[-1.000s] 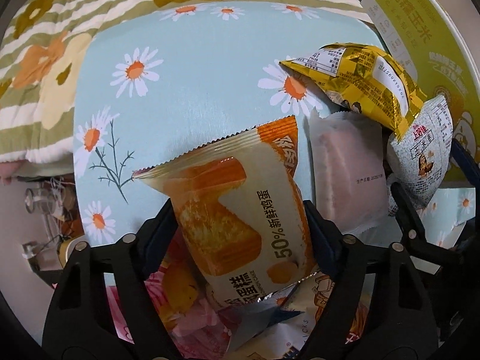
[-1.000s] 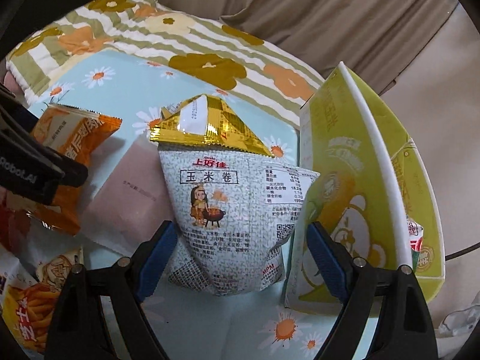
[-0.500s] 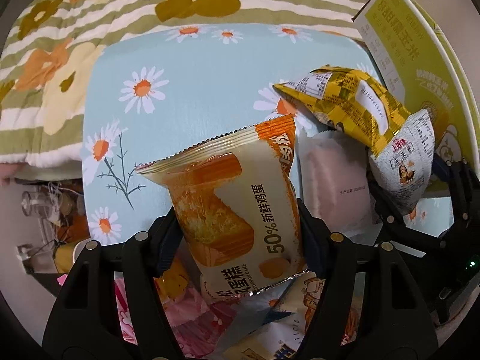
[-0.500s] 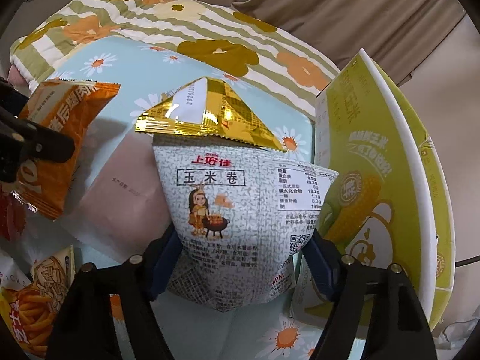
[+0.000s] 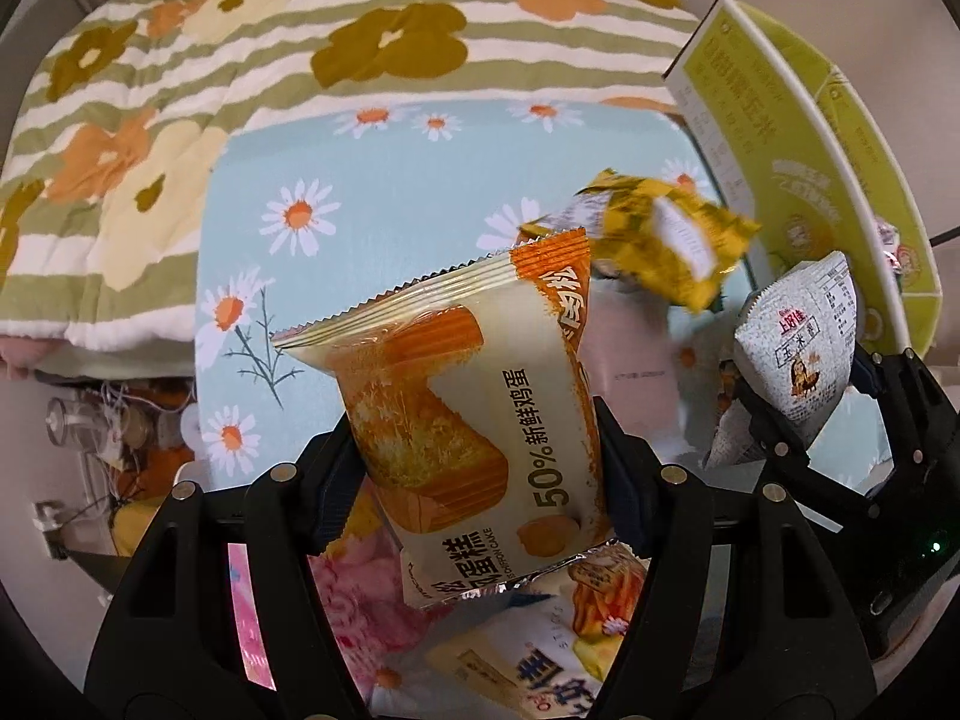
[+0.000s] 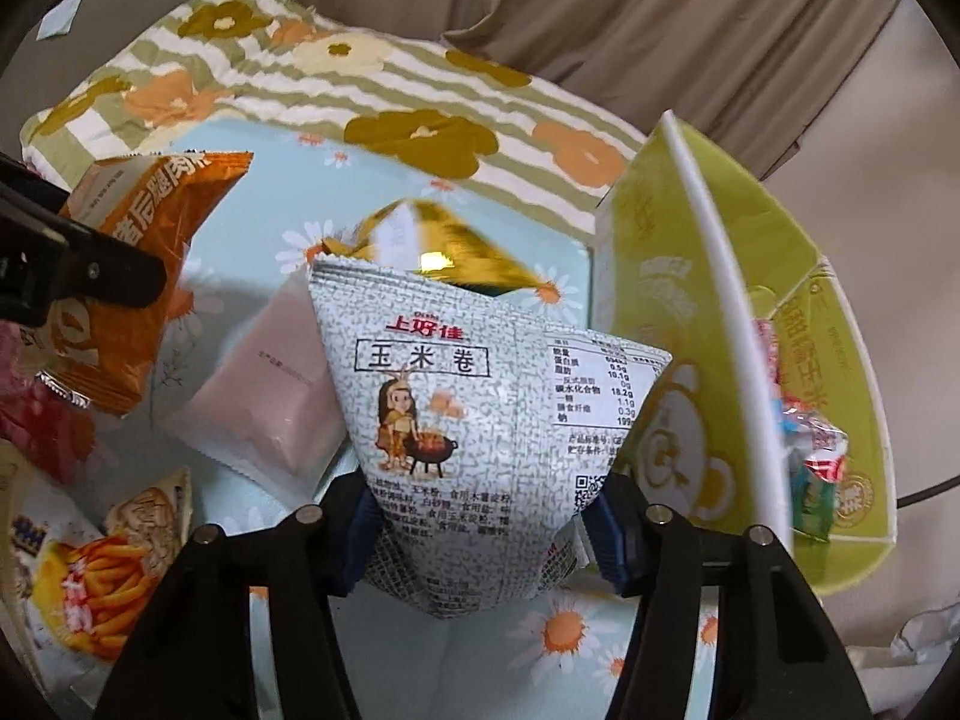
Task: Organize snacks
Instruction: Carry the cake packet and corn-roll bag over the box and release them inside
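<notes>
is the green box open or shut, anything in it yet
Open: the green box has no lid on top, and a few wrapped snacks already lie inside.

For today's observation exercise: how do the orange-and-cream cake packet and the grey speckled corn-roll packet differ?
The orange-and-cream cake packet is flat and pictures a golden cake slice; the grey speckled corn-roll packet is puffed and pictures a cartoon figure at a grill. The cake packet sits in the left gripper, the corn-roll packet in the right gripper, whose jaws are closing. Both are sealed and lifted off the daisy cloth.
</notes>
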Action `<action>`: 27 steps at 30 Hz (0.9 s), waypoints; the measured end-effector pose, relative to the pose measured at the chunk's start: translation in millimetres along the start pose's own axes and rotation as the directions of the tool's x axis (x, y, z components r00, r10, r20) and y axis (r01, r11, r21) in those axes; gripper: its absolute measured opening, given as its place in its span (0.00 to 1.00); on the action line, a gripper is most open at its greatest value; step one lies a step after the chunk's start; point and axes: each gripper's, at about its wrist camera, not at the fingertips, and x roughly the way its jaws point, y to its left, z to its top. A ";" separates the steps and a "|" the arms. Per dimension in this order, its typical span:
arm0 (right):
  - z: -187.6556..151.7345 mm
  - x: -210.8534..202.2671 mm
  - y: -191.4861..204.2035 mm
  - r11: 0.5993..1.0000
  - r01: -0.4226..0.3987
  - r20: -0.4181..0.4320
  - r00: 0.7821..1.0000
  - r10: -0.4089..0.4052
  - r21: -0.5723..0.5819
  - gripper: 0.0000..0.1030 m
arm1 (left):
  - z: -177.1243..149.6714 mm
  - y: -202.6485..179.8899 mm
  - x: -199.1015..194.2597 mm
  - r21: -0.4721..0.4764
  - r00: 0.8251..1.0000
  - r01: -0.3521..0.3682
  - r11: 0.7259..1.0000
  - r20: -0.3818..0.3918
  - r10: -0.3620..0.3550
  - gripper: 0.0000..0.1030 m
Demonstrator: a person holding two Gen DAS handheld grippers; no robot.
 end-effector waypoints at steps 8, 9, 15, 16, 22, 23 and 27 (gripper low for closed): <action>-3.3 -56.3 -10.0 0.998 -0.008 0.088 0.996 0.003 0.064 0.52 | -4.8 -7.7 -44.4 0.022 0.996 0.021 1.000 0.090 -0.023 0.63; -2.5 -66.0 -12.6 0.997 -0.015 0.101 0.995 0.007 0.077 0.52 | -4.7 -10.7 -52.4 0.027 0.994 0.028 0.999 0.105 -0.030 0.63; 4.0 -107.8 -32.2 0.986 -0.063 0.162 0.986 0.038 0.154 0.52 | 1.8 -26.4 -93.6 0.067 0.979 0.064 0.996 0.187 -0.076 0.63; 5.5 -114.5 -37.6 0.983 -0.076 0.173 0.984 0.046 0.167 0.52 | 3.2 -28.9 -97.0 0.072 0.978 0.067 0.995 0.193 -0.079 0.63; 21.2 -133.0 -80.1 0.967 -0.132 0.234 0.969 0.079 0.219 0.52 | 17.8 -58.8 -125.0 0.101 0.963 0.089 0.991 0.245 -0.112 0.63; 22.7 -133.8 -88.9 0.964 -0.138 0.239 0.967 0.083 0.226 0.52 | 20.0 -63.4 -127.3 0.104 0.962 0.089 0.991 0.250 -0.113 0.63; 24.9 -134.4 -124.8 0.958 -0.147 0.266 0.961 0.080 0.244 0.52 | 32.9 -97.9 -135.4 0.121 0.955 0.087 0.989 0.273 -0.117 0.63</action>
